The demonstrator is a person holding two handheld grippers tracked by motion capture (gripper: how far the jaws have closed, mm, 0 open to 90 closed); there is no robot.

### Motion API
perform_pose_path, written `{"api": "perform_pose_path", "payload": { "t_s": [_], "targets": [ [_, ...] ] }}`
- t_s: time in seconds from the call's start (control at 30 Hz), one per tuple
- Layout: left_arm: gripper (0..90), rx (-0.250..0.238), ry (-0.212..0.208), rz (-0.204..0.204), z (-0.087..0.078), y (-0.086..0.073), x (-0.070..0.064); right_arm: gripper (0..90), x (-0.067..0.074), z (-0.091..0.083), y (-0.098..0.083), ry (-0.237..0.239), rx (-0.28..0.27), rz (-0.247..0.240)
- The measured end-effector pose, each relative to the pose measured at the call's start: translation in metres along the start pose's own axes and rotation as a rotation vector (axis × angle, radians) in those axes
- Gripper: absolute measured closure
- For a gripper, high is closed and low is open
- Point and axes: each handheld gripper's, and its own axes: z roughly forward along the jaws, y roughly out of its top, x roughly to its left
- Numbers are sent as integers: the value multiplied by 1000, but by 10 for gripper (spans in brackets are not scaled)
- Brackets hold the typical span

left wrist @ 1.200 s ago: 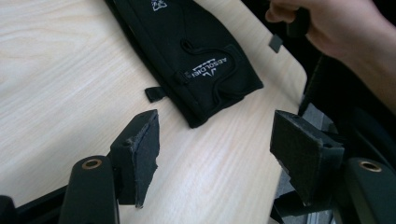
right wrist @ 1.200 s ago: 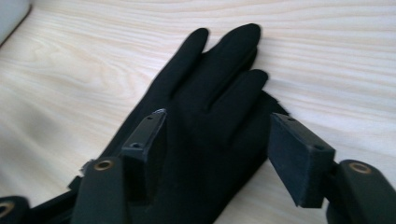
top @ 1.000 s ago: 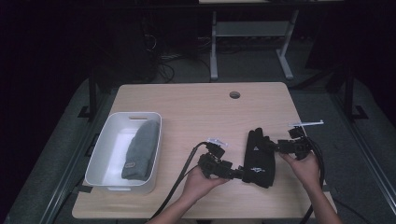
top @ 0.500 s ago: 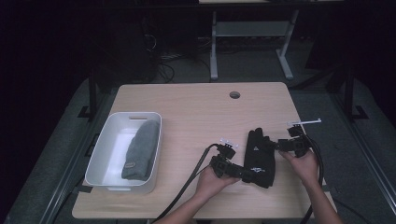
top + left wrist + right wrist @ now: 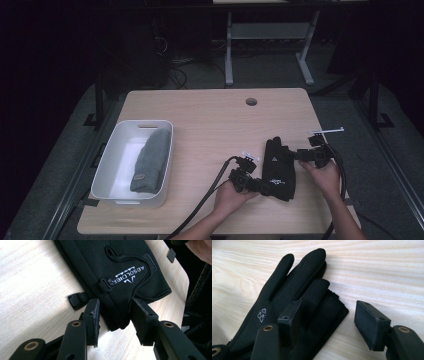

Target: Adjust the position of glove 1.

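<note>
The left gripper [image 5: 257, 184] has slid rightward across the bench [image 5: 210, 120] until its fingers [image 5: 91, 315] straddle the black glove's [image 5: 280, 167] cuff.

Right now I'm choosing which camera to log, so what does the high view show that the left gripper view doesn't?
The high view alone gives the white bin with a grey cloth in it at the table's left, the cable hole near the far edge, and the right gripper at the gloves' finger end. The left gripper view alone gives the ABSOLDIER print, the small buckle, and the open jaws straddling the cuff. Both show the black gloves on the wooden table and the left gripper.
</note>
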Motion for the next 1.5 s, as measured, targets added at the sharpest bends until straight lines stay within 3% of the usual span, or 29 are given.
{"api": "perform_pose_path", "payload": {
  "t_s": [0.13, 0.3, 0.73, 1.07, 1.3, 1.5],
  "targets": [
    [668, 17, 33, 53, 2, 0, -4, 383, 0, -2, 0, -2, 2, 0],
    [787, 25, 22, 53, 4, 1, -2, 373, 0, 2, 0, 12, 33, 2],
    [840, 47, -14, 45, -1, 3, 5, 375, -1, -2, 0, 30, 12, 15],
    [841, 57, 6, 43, -17, 1, 14, 390, 1, -1, -2, 38, 17, 30],
    [840, 69, 10, 40, -15, 1, 16, 454, 0, 4, -7, 70, 15, 63],
    [841, 71, 4, 36, -15, 1, 18, 638, -1, 7, -13, 124, 1, 96]
  ]
}}
